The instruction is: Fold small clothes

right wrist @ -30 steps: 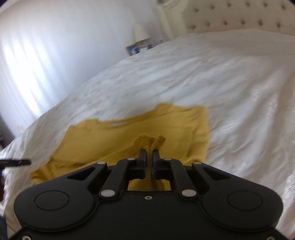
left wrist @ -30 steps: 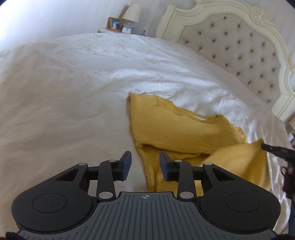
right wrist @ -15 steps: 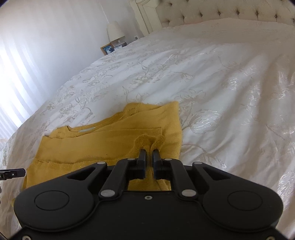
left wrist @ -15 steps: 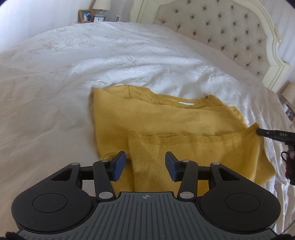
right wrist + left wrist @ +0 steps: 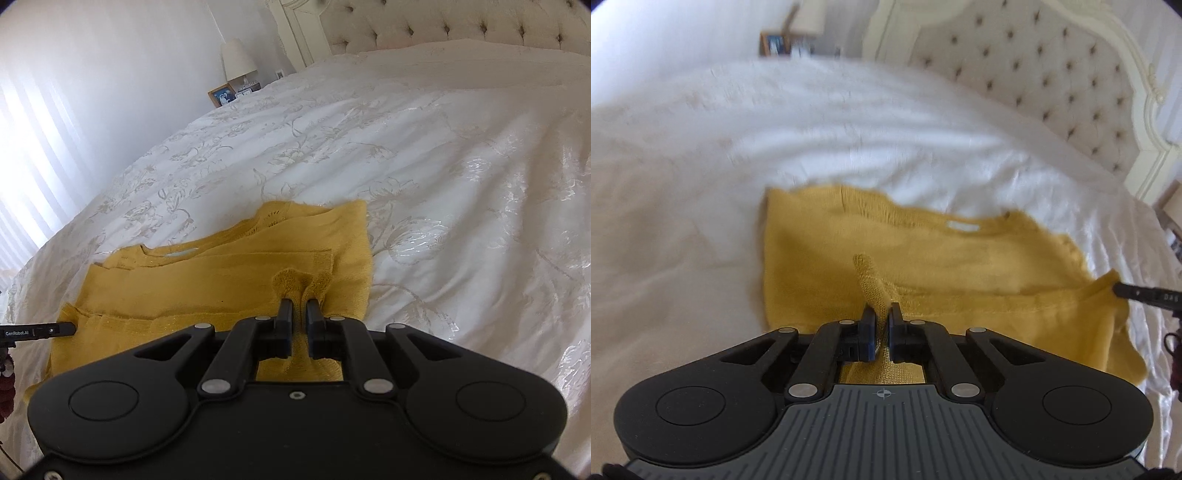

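Note:
A mustard-yellow knit sweater (image 5: pixel 960 258) lies partly folded on the white bedspread, its lower part doubled up over the body. My left gripper (image 5: pixel 881 314) is at the near left hem; its jaws are closing and the pads pinch a raised fold of knit. My right gripper (image 5: pixel 299 306) is shut on a bunched corner at the near right of the sweater (image 5: pixel 184 288). One finger of each gripper also shows in the other's view: the right gripper's finger (image 5: pixel 1137 293) and the left gripper's finger (image 5: pixel 37 330), both at the sweater's edge.
The embroidered white bedspread (image 5: pixel 443 184) spreads wide beyond and beside the sweater. A tufted cream headboard (image 5: pixel 1052 74) stands at the far end. Past the bed's far corner are a lamp (image 5: pixel 238 61) and a picture frame (image 5: pixel 221 94).
My left gripper, open before, slid sideways over the sweater's hem and closed on a fold of it. The right gripper kept its hold and barely moved.

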A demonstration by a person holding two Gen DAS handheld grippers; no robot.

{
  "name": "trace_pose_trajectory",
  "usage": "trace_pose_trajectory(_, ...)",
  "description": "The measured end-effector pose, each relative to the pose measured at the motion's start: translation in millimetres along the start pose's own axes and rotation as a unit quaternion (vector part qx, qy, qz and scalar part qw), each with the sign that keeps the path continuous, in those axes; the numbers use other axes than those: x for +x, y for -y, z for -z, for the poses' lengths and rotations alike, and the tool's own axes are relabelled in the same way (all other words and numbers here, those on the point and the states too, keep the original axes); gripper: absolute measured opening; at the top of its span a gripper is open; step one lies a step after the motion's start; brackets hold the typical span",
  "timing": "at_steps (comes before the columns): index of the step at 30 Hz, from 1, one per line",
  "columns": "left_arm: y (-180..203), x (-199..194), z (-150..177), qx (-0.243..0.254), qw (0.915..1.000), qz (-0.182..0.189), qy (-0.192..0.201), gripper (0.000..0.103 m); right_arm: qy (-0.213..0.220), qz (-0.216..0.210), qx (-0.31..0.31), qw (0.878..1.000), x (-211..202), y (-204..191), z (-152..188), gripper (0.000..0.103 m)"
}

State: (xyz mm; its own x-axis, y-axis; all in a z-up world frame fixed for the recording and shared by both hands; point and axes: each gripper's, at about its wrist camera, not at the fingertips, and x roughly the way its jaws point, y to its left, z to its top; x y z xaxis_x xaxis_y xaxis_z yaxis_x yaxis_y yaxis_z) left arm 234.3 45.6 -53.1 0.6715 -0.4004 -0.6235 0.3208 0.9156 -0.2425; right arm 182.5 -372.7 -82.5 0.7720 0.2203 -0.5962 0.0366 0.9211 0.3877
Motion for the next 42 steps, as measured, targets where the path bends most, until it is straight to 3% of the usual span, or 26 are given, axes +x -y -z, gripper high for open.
trace_pose_trajectory(4,9,-41,-16,0.018,0.9975,-0.004,0.068,0.006,0.036,0.001,-0.022,0.999,-23,-12,-1,0.015)
trace_pose_trajectory(9,-6,-28,-61,0.011,0.9948,-0.026,0.097,0.006,0.074,0.000,-0.029,0.997,-22,-16,-33,0.015)
trace_pose_trajectory(14,-20,33,-79,0.002,0.9970,-0.055,0.055,0.006,0.048,0.011,-0.016,0.999,34,-7,-62,0.015)
trace_pose_trajectory(19,-30,84,-73,0.004,0.9963,-0.086,-0.005,0.006,0.003,0.042,-0.033,0.999,90,-11,-63,0.015)
trace_pose_trajectory(26,-52,108,-62,-0.018,0.9932,-0.104,-0.049,0.011,-0.029,0.077,-0.053,0.995,115,-10,-54,0.016)
trace_pose_trajectory(27,-52,108,-65,-0.018,0.9928,-0.106,-0.052,0.012,-0.033,0.084,-0.051,0.995,117,-8,-53,0.022)
trace_pose_trajectory(28,-51,108,-66,-0.016,0.9924,-0.109,-0.055,0.018,-0.035,0.091,-0.047,0.994,118,-6,-52,0.032)
trace_pose_trajectory(32,-38,92,-76,0.014,0.9879,-0.146,-0.049,0.045,-0.032,0.105,-0.046,0.993,115,-4,-54,0.050)
trace_pose_trajectory(34,-31,75,-76,0.023,0.9883,-0.146,-0.038,0.076,-0.018,0.121,-0.050,0.991,103,-8,-58,0.068)
trace_pose_trajectory(35,-24,65,-76,0.027,0.9889,-0.142,-0.035,0.082,-0.008,0.125,-0.055,0.991,96,-12,-59,0.069)
trace_pose_trajectory(36,-16,55,-73,0.031,0.9899,-0.134,-0.033,0.087,0.003,0.123,-0.063,0.990,86,-17,-60,0.069)
trace_pose_trajectory(39,10,31,-57,0.047,0.9915,-0.115,-0.037,0.094,0.022,0.100,-0.072,0.992,57,-38,-55,0.086)
trace_pose_trajectory(42,41,20,-34,0.073,0.9908,-0.100,-0.055,0.097,0.017,0.059,-0.093,0.994,35,-70,-36,0.089)
